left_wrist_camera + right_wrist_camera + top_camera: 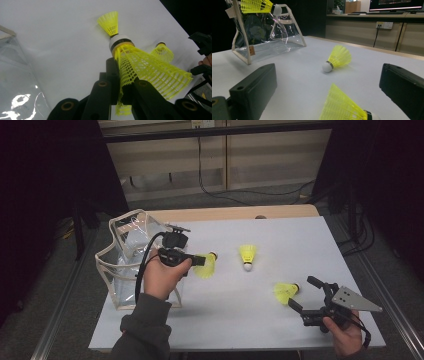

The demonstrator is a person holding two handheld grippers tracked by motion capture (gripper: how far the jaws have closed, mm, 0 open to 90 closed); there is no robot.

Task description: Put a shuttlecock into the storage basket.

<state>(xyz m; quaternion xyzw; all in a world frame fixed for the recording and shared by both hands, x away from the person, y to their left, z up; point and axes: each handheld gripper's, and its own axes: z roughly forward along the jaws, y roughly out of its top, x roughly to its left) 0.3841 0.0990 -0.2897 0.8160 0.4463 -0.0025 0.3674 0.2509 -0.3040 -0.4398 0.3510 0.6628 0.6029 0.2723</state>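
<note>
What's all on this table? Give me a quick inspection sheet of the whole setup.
Surface: white table top, wooden strip at far edge.
Job's things: held shuttlecock pinched by its yellow skirt; middle shuttlecock and near shuttlecock lying loose; clear bag standing open at the left.
Clutter: nothing seen.
Grippers: left gripper shut on the shuttlecock; right gripper open beside the near one.
Cables: black cable trailing from the left gripper.
Surroundings: dark room, floor cables behind.
</note>
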